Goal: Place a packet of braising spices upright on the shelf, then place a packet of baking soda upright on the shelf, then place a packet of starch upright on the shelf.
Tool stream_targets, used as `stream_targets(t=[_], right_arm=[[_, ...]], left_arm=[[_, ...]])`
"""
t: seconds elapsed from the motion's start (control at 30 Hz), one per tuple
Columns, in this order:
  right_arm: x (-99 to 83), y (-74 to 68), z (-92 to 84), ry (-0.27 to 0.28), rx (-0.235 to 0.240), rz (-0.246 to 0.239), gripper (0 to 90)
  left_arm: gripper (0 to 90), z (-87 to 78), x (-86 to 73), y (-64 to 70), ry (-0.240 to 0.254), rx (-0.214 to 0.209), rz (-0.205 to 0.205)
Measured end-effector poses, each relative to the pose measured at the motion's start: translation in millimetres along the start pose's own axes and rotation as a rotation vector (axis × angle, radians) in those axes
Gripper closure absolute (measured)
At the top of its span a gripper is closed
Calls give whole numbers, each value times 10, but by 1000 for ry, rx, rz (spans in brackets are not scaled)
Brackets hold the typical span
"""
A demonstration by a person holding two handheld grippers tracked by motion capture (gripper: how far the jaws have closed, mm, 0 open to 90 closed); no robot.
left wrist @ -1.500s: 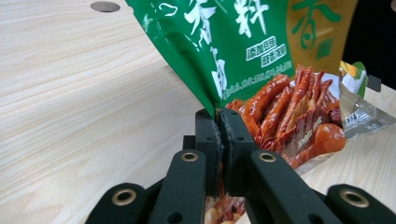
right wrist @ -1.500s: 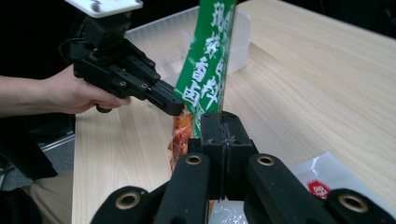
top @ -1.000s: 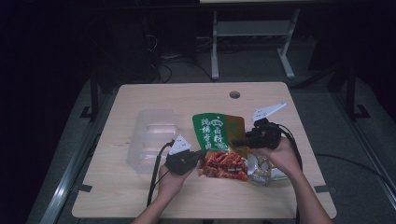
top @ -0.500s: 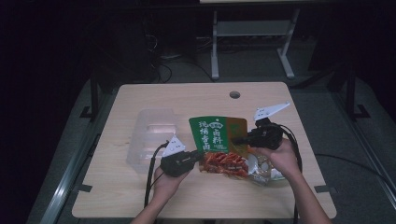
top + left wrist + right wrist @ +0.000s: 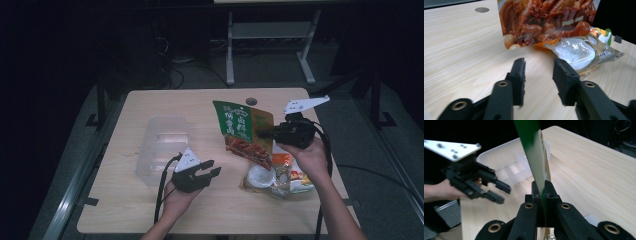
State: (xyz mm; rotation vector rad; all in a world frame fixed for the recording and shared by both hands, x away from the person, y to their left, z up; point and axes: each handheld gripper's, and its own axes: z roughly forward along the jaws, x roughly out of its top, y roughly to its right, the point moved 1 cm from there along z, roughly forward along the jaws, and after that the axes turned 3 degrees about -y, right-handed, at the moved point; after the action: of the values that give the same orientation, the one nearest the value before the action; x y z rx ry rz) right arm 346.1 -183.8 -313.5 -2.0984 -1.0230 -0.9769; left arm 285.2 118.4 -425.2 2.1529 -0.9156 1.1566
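Note:
My right gripper [image 5: 261, 134] is shut on the right edge of a green snack bag [image 5: 242, 131] with a red food picture and holds it tilted above the table. In the right gripper view the bag's edge [image 5: 533, 152] stands pinched between the jaws of my right gripper [image 5: 543, 187]. My left gripper [image 5: 215, 168] rests low over the table, to the left of the bag. Its jaws have just been opening and stand apart with nothing between them. In the left gripper view, the left gripper [image 5: 539, 65] points at the hanging bag [image 5: 544, 22].
A clear packet with white pieces [image 5: 275, 177] lies on the table under the right hand; it also shows as the clear packet [image 5: 574, 51]. A clear plastic container [image 5: 162, 145] sits at the left. The wooden table [image 5: 150, 210] has a cable hole [image 5: 251, 101] at its far edge.
The left gripper has let go of the bag's lower end, opened and drawn back to the left. The right gripper has lifted the bag off the table.

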Motion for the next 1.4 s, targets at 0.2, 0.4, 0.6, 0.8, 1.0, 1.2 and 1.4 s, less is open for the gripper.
stream_targets(t=[0.2, 0.4, 0.6, 0.8, 1.0, 1.2, 1.4], right_arm=[[73, 40, 9, -10, -5, 0, 898], [218, 6, -7, -20, -17, -30, 897], [358, 26, 52, -23, -17, -38, 898], [451, 6, 202, -54, -26, -49, 898], [556, 5, 278, -40, -5, -58, 898], [642, 11, 374, -48, 1, -67, 898], [735, 16, 480, -47, 5, -62, 898]], left_arm=[[501, -12, 8, 67, -16, -11, 13], [420, -76, -8, 72, -63, -37, 27], [352, -98, -58, 83, -74, -51, 43], [322, -130, -53, 89, -65, -47, 73], [320, -111, -62, 105, -83, -50, 79], [311, -97, -77, 110, -86, -53, 82], [292, -97, -87, 109, -81, -58, 84]])
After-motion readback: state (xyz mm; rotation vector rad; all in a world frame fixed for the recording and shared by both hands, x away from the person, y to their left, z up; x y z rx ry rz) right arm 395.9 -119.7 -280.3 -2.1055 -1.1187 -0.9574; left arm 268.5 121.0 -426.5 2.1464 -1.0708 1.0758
